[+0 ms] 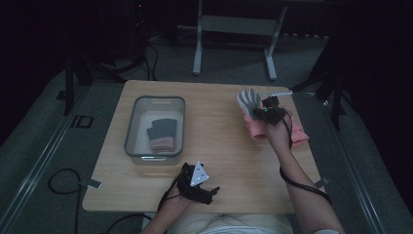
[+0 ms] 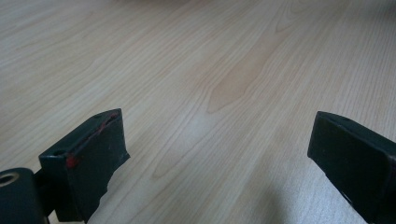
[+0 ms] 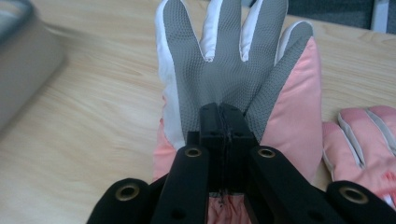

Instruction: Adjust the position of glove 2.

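Right gripper (image 3: 222,121) has its fingers clamped together on the palm of a pink ski glove (image 3: 233,60), pinching the grey textured fabric; in the high view the same right gripper (image 1: 267,113) holds that glove (image 1: 249,102) up over the far right part of the table (image 1: 219,141), well to the right of the clear plastic bin (image 1: 131,131), grey finger tips pointing away from the person. A second pink glove (image 3: 364,135) lies flat on the table just beside the held one, on the side away from the bin; in the high view it shows past the wrist (image 1: 298,132). The bin holds a folded grey-and-pink glove pair (image 1: 161,134). Left gripper (image 1: 197,183) sits at the near table edge, just in front of the bin's near right corner; its fingers (image 2: 93,154) stand wide apart with bare wood between them, holding nothing.
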A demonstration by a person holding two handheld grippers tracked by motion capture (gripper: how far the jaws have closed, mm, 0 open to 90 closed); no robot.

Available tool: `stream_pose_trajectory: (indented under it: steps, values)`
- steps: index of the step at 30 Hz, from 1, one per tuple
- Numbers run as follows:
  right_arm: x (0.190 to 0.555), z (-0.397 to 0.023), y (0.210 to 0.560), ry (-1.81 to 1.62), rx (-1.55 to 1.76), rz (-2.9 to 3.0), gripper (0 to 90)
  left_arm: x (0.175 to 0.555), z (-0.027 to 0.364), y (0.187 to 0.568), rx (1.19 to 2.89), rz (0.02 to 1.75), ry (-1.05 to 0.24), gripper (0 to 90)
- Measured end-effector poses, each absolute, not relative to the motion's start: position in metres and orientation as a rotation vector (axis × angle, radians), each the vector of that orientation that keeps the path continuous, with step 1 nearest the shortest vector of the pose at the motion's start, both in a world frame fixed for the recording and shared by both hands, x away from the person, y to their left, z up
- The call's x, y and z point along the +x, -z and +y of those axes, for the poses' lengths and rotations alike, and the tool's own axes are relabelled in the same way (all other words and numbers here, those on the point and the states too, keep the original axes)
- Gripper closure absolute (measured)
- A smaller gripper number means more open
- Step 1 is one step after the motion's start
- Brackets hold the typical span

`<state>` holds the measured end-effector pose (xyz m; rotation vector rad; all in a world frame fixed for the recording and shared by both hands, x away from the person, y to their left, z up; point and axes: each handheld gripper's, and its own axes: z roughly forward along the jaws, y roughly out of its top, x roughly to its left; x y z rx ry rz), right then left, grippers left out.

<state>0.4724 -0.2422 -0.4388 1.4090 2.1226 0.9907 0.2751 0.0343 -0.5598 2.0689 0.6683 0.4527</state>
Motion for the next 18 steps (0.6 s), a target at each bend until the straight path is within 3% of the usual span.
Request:
stream_pose_trajectory:
  steps: [8, 18]
  values:
    - [0.41, -0.236, 0.413, -1.125, 1.471, 2.046, 89.0, 0.275, 0.037, 0.555, 2.041, 0.662, -0.485, 4.0]
    - [0.367, -0.221, 0.437, -1.136, 1.512, 2.048, 89.0, 0.275, 0.038, 0.552, 2.008, 0.653, -0.528, 4.0]
